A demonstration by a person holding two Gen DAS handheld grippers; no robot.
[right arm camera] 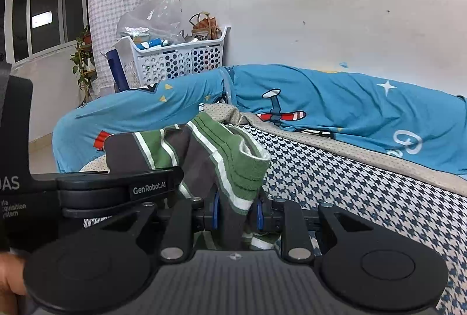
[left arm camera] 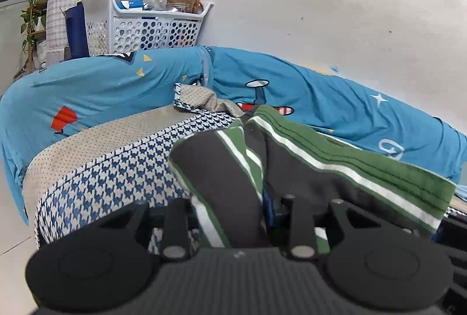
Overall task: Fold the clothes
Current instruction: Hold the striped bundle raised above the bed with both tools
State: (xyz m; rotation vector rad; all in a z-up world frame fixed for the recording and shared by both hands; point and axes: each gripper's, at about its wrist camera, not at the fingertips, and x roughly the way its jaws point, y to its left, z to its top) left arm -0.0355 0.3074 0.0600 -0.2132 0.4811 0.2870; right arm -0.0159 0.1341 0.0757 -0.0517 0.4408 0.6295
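Note:
A dark grey garment with green and white stripes [left arm camera: 306, 151] hangs bunched between both grippers above the bed. My left gripper [left arm camera: 233, 210] is shut on one part of it; the cloth drapes over and hides its fingertips. In the right wrist view the same garment [right arm camera: 233, 160] is pinched between the blue pads [right arm camera: 215, 210] of my right gripper [right arm camera: 237, 212], which is shut on a green ribbed edge. The left gripper's black body [right arm camera: 116, 189] shows close at the left, level with the right one.
The bed carries a blue-and-white houndstooth sheet [left arm camera: 122, 169] [right arm camera: 350, 186] and a rumpled blue cartoon-print quilt [left arm camera: 335, 99] [right arm camera: 350, 102] along the white wall. A white laundry basket [left arm camera: 146, 26] [right arm camera: 178, 61] full of items stands behind. A hand [right arm camera: 10, 274] shows at lower left.

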